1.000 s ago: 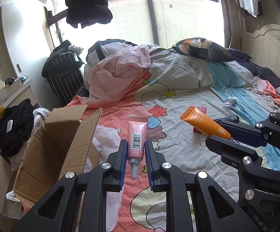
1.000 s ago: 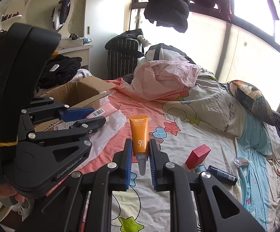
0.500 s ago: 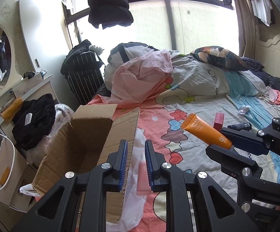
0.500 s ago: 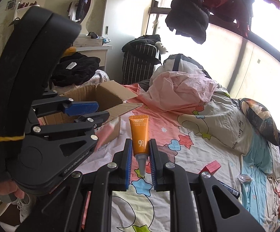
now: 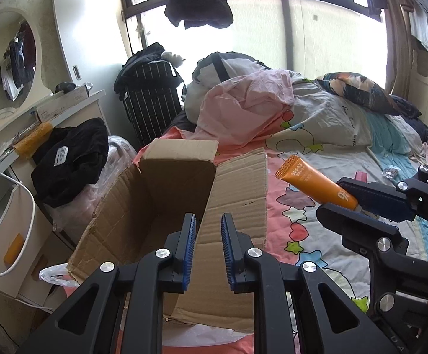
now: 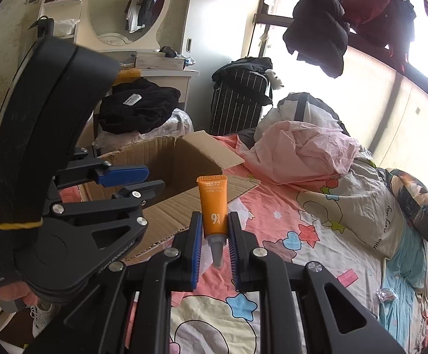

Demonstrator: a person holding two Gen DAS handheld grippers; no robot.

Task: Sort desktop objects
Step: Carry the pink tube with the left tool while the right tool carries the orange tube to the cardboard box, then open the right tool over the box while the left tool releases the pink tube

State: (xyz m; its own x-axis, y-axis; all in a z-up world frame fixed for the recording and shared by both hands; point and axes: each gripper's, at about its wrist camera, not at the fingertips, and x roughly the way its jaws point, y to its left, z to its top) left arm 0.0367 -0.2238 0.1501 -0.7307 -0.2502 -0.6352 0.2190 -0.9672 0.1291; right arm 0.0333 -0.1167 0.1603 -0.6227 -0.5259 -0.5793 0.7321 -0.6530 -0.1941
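An open cardboard box (image 5: 143, 206) stands at the bed's left edge; it also shows in the right wrist view (image 6: 166, 159). My left gripper (image 5: 208, 230) is open and empty, just above the box's near flap. In the right wrist view the left gripper (image 6: 134, 181) hangs over the box. My right gripper (image 6: 214, 236) is shut on an orange tube (image 6: 213, 206), cap toward the camera. In the left wrist view the orange tube (image 5: 311, 181) and right gripper (image 5: 358, 203) sit right of the box, above the bed.
A cartoon bedsheet (image 5: 317, 236) with a pink crumpled cloth (image 5: 243, 109) and a pillow (image 5: 358, 91). A small pink box (image 6: 348, 277) and foil packet (image 6: 386, 295) lie on the bed. A white dresser (image 5: 7, 177) with black clothes and a suitcase (image 5: 152, 103) stand left.
The pink tube held by my left gripper a second ago is gone from its jaws, which have opened. Both grippers moved left toward the box; the right still holds the orange tube.
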